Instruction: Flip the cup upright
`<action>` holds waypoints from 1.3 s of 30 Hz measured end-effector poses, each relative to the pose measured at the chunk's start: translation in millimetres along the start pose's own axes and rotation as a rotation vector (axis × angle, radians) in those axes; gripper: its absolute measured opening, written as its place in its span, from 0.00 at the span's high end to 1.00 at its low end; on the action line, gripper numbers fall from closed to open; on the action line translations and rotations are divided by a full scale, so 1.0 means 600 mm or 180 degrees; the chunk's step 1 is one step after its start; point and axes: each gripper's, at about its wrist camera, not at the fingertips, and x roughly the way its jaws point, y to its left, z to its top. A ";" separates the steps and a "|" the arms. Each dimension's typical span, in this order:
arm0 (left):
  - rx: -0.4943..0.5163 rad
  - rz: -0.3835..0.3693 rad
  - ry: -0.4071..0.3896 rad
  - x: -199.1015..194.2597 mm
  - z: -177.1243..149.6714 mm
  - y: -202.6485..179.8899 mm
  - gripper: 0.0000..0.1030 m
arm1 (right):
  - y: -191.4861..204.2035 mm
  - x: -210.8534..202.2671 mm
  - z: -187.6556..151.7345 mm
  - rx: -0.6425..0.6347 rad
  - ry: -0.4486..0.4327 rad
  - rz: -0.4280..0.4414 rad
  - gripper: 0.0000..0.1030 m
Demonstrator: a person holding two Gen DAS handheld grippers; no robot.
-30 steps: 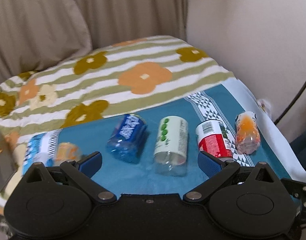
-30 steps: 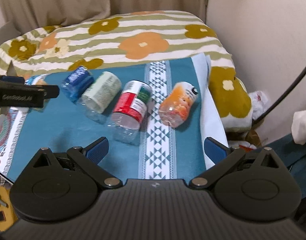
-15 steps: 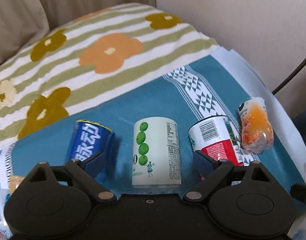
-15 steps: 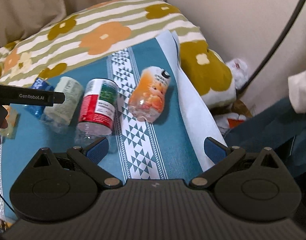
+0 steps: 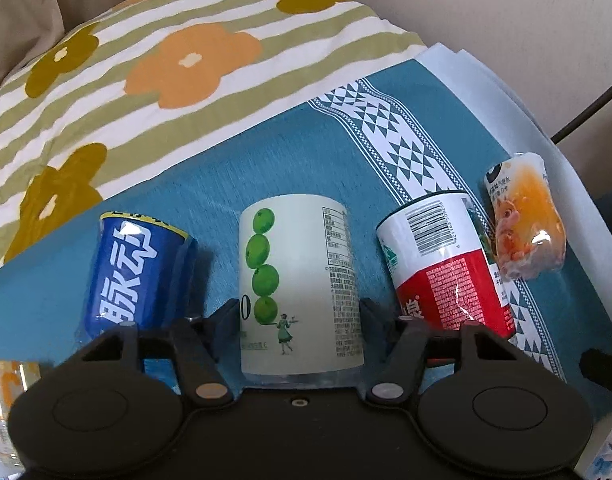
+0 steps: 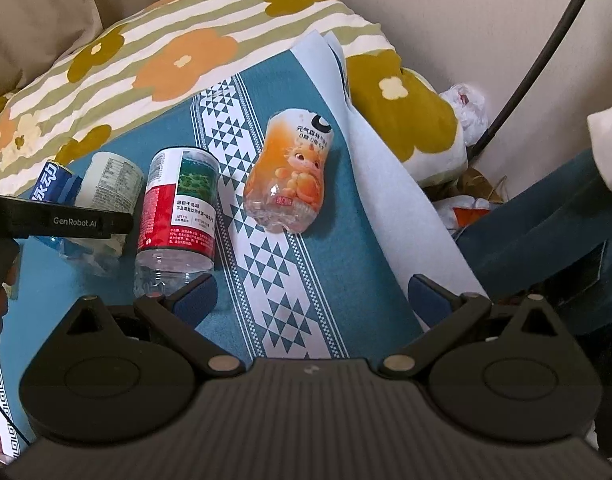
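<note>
While the left tongs (image 5: 302,316) sit low over the blue cloth (image 5: 290,168), their two fingers (image 5: 222,320) stand against either side of the pale green-dotted cup (image 5: 298,292), which lies on its side between them with its clear end toward the camera. The fingers appear pressed on its label, pinching it. Just left of that cup lies the blue cup (image 5: 138,272) with white characters, also on its side; just right lies the red-and-white cup (image 5: 441,264), and beyond that, a little apart, the orange cup (image 5: 525,216) near the cloth's white patterned band (image 5: 389,136). At the lower left edge a further clear container (image 5: 6,396) with orange print is only partly in view.

From the right wrist view, the right tongs (image 6: 313,300) hang spread wide above the patterned band, holding nothing; the blue pad of one finger (image 6: 198,300) sits just beside the clear end of the red-and-white cup. The orange cup lies ahead of them, on its side across the band's edge. To the left the black body of the left tongs crosses in front of the green-dotted and blue cups. The cloth rests on a bed with a striped flower quilt (image 6: 178,56), and a flowered pillow (image 6: 405,100) lies off the cloth's right edge by the wall (image 6: 445,20).
</note>
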 end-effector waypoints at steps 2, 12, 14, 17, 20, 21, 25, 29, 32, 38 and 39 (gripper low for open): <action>0.0008 0.0008 -0.0012 -0.001 0.000 -0.001 0.35 | 0.002 0.002 0.001 -0.0017 0.0001 0.0002 0.00; -0.0111 0.0141 -0.0175 -0.035 -0.011 0.001 0.36 | 0.005 -0.010 0.007 -0.0180 -0.0056 0.0077 0.00; -0.0165 0.0165 -0.0215 -0.049 -0.017 0.000 0.36 | 0.005 -0.015 0.008 -0.0231 -0.0077 0.0106 0.00; -0.0275 0.0201 -0.0281 -0.072 -0.030 -0.002 0.36 | 0.007 -0.024 0.009 -0.0329 -0.0114 0.0162 0.00; -0.0418 0.0250 -0.0347 -0.098 -0.046 -0.003 0.36 | 0.009 -0.035 0.010 -0.0462 -0.0161 0.0233 0.00; -0.0480 0.0270 -0.0373 -0.108 -0.054 -0.003 0.36 | 0.011 -0.038 0.010 -0.0507 -0.0174 0.0259 0.00; -0.0704 0.0364 -0.0466 -0.140 -0.083 -0.005 0.36 | 0.016 -0.047 0.009 -0.0721 -0.0210 0.0387 0.00; -0.0941 0.0461 -0.0524 -0.165 -0.119 -0.005 0.36 | 0.026 -0.050 0.005 -0.0934 -0.0217 0.0507 0.00; -0.1108 0.0525 -0.0534 -0.176 -0.150 -0.006 0.36 | 0.034 -0.047 -0.001 -0.1076 -0.0213 0.0594 0.00; -0.1363 0.0548 -0.0445 -0.167 -0.195 -0.008 0.36 | 0.045 -0.039 -0.018 -0.1308 -0.0193 0.0721 0.00; -0.1386 0.0544 -0.0422 -0.162 -0.200 -0.009 0.36 | 0.047 -0.036 -0.021 -0.1339 -0.0177 0.0736 0.00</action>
